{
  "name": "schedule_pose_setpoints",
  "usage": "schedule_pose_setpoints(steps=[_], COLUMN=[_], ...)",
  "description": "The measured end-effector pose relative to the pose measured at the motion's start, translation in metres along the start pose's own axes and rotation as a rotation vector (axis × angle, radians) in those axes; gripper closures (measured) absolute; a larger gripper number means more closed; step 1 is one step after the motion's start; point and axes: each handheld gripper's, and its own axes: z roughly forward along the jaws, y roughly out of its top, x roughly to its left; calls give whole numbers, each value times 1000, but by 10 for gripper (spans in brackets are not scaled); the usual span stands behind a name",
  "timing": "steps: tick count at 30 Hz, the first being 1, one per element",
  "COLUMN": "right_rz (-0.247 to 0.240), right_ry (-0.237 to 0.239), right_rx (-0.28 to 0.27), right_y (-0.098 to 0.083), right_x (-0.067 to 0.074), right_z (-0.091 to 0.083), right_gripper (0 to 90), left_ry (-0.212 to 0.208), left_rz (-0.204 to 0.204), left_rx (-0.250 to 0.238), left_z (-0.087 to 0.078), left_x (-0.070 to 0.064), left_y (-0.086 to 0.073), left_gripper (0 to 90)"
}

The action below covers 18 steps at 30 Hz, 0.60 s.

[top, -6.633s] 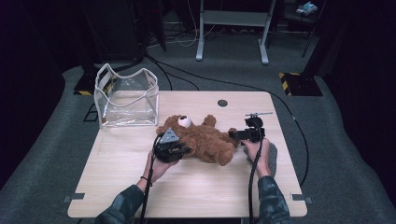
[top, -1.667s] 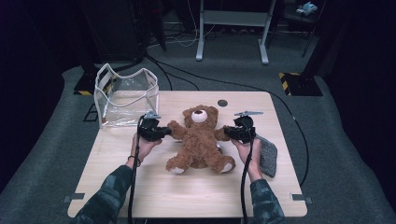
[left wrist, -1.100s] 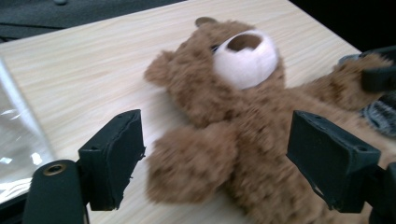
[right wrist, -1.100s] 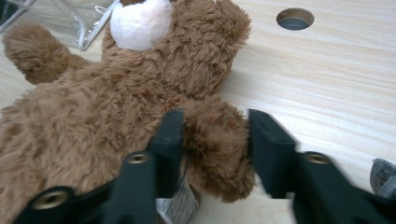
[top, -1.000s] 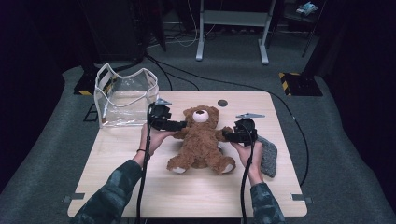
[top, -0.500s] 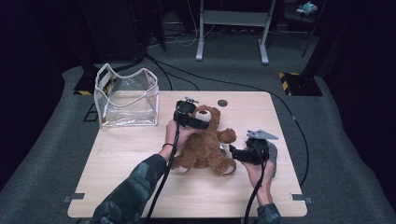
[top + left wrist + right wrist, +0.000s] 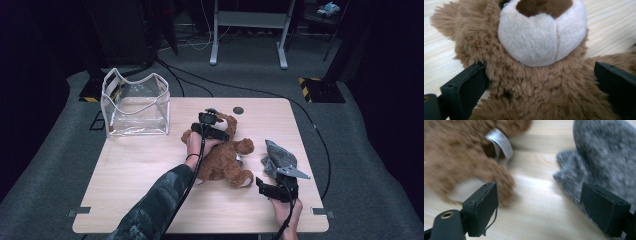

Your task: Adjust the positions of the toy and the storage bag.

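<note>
A brown teddy bear (image 7: 222, 160) lies on its back in the middle of the wooden table (image 7: 140, 170). My left gripper (image 7: 223, 134) is over its head. In the left gripper view the left gripper (image 7: 540, 67) is open, and its jaws have just been opening, one on each side of the bear's neck (image 7: 536, 95) under the white muzzle. My right gripper (image 7: 261, 184) is low near the front right and has just opened. Its jaws (image 7: 540, 186) stand over bare table, with the bear's foot (image 7: 461, 170) on one side and a grey mitten (image 7: 604, 152) on the other.
A clear plastic bag (image 7: 135, 102) stands open at the table's back left. The grey mitten (image 7: 279, 156) lies to the right of the bear. A small dark round cap (image 7: 238, 110) is set in the table behind the bear's head.
My left gripper moved right from the bear's arm to its head. The right gripper left the other arm and came down toward the front edge by the foot. The bear's body has turned a little.
</note>
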Motion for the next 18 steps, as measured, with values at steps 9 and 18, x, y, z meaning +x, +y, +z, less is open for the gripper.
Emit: schedule_pose_setpoints(steps=[9,18], right_rz=[-1,-100], right_ry=[-35,-94], right_rx=[32,134], right_y=[-31,-36], right_x=[-5,2], right_z=[8,16], right_gripper=[115,0], left_ry=[40,56], left_rz=[38,33], left_rx=[21,27], left_z=[10,21], left_x=[-3,-4], left_y=[-3,-8], left_gripper=[0,0])
